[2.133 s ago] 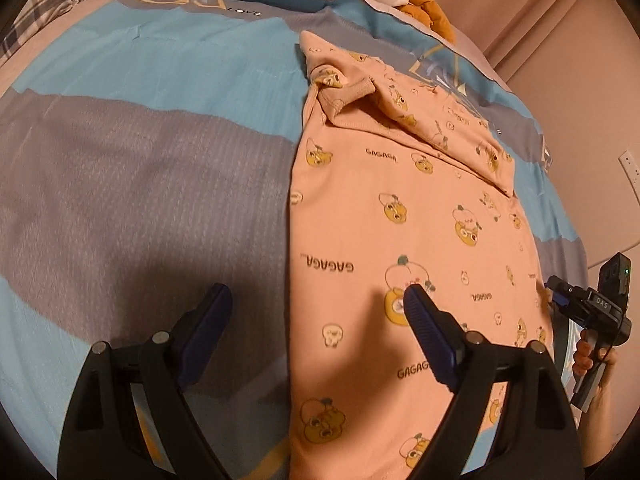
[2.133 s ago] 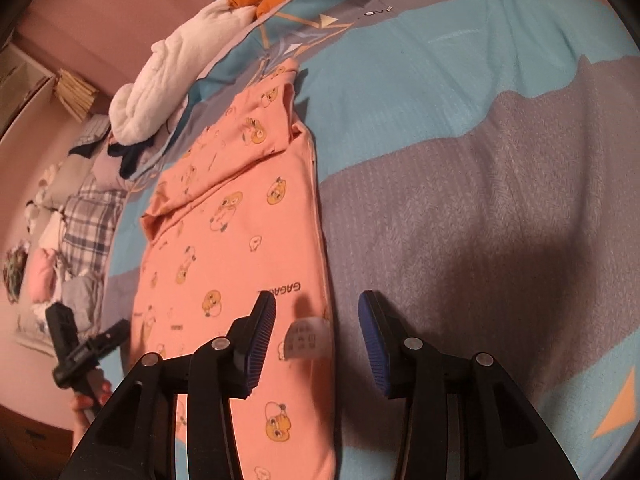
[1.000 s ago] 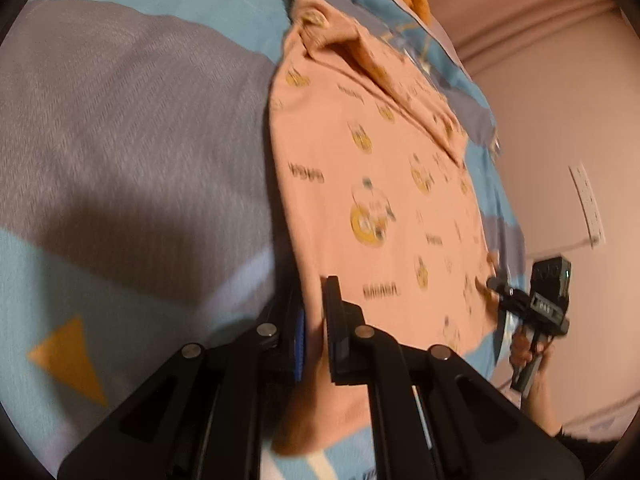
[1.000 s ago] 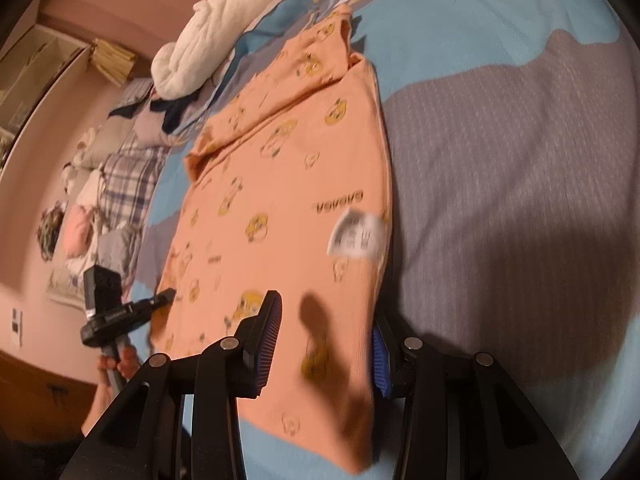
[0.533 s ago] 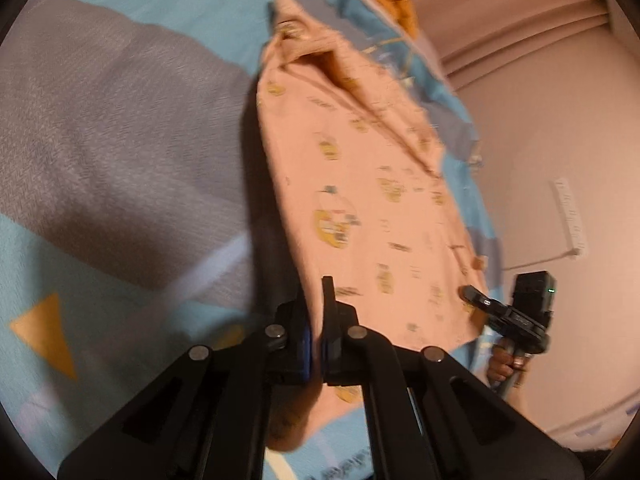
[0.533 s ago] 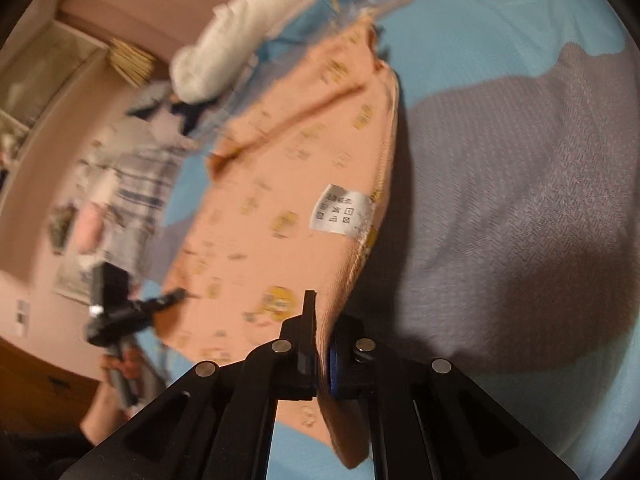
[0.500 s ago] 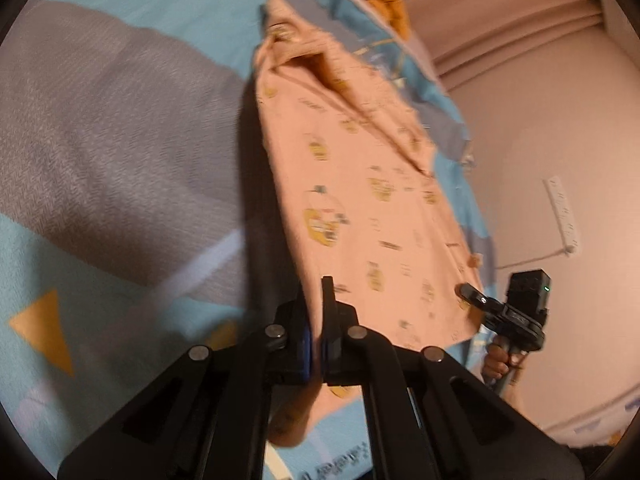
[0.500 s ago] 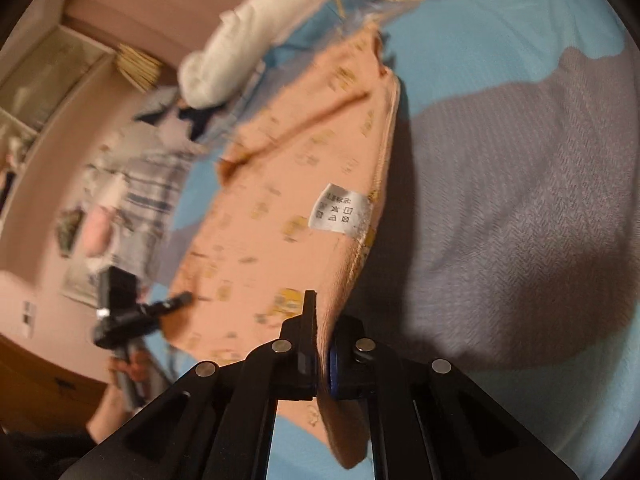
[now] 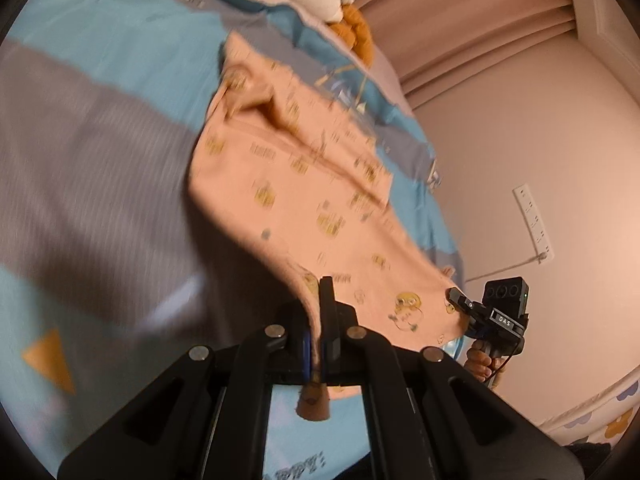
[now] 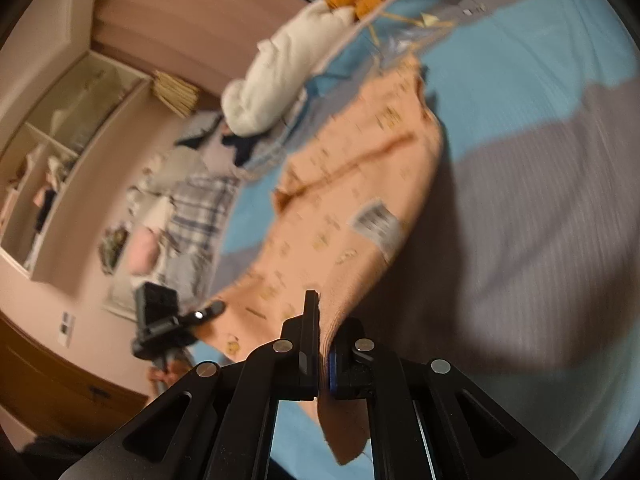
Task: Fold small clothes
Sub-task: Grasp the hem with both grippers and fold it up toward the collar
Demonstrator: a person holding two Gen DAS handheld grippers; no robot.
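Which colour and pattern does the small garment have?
Peach-orange garment with small yellow cartoon prints; left wrist view shows it best.

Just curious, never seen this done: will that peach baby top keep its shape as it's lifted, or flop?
Probably flop: the peach top sags between the left tool and the right tool. It seems light, since thin pinches at its corners raise it.

"DAS" on right hand-held gripper (image 9: 460, 300), garment print blurred
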